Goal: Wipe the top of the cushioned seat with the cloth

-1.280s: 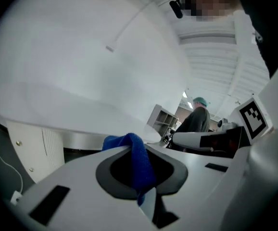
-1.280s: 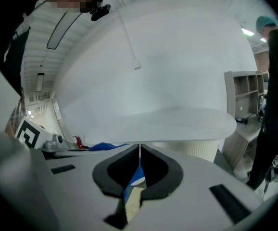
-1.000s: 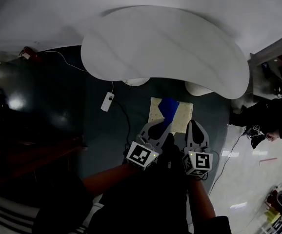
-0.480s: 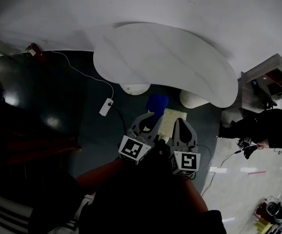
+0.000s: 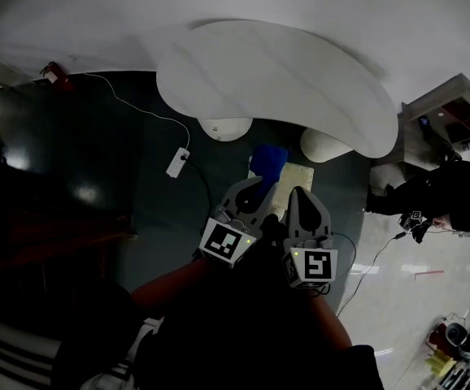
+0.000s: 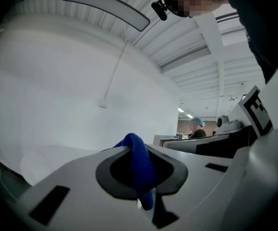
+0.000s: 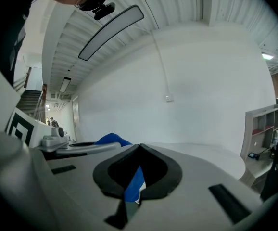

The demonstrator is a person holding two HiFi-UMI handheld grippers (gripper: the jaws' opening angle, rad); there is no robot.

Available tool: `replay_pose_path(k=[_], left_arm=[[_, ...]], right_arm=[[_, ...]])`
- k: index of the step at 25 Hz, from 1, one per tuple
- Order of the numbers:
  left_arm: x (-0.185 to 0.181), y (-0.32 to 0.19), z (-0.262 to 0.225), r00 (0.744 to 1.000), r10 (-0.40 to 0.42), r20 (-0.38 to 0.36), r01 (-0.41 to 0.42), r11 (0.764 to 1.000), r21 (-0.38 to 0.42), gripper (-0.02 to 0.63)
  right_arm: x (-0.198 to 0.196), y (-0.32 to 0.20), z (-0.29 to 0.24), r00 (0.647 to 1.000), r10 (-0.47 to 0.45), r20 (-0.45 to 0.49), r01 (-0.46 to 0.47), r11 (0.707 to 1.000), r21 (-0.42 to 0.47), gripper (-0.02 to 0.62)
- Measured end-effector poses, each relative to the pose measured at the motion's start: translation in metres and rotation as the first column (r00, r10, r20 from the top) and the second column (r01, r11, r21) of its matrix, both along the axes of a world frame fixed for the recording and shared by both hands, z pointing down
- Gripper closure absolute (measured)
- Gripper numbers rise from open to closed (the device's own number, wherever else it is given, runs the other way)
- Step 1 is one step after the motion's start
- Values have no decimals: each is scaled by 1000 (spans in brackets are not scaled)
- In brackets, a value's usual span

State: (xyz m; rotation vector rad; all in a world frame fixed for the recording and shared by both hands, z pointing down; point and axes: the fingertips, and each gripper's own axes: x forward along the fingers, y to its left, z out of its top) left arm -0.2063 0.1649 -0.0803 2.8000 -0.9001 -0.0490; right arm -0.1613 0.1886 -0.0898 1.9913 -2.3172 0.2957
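The blue cloth [image 5: 268,160] hangs bunched just beyond both gripper tips in the head view. The pale cushioned seat [image 5: 302,175] lies on the dark floor beneath, mostly covered by the grippers. My left gripper [image 5: 254,188] is shut on the blue cloth [image 6: 140,163], which folds up between its jaws. My right gripper [image 5: 297,195] sits close beside it, shut on another part of the cloth [image 7: 135,182]. In the right gripper view, the left gripper [image 7: 77,147] shows at the left with blue cloth [image 7: 111,138] over it. Both gripper cameras tilt upward toward a white wall and ceiling.
A white kidney-shaped table [image 5: 276,75] stands just beyond the seat, on two round white bases [image 5: 225,128] [image 5: 329,145]. A power strip [image 5: 178,162] with its cable lies on the floor to the left. A person [image 5: 454,197] and shelving [image 5: 454,108] are at the right.
Both grippers have moved forward over the seat toward the table, carrying the cloth; the seat was mostly uncovered a second ago and now only a strip shows.
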Motion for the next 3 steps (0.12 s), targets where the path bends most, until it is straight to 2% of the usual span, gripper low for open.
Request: replay_pose_path(k=[3], left_arm=[[-10,11,13,1000,15,-13,-15,1000,-4,571]], right_arm=[[-13,5,3,1000,-10,-6,10,1000,20,560]])
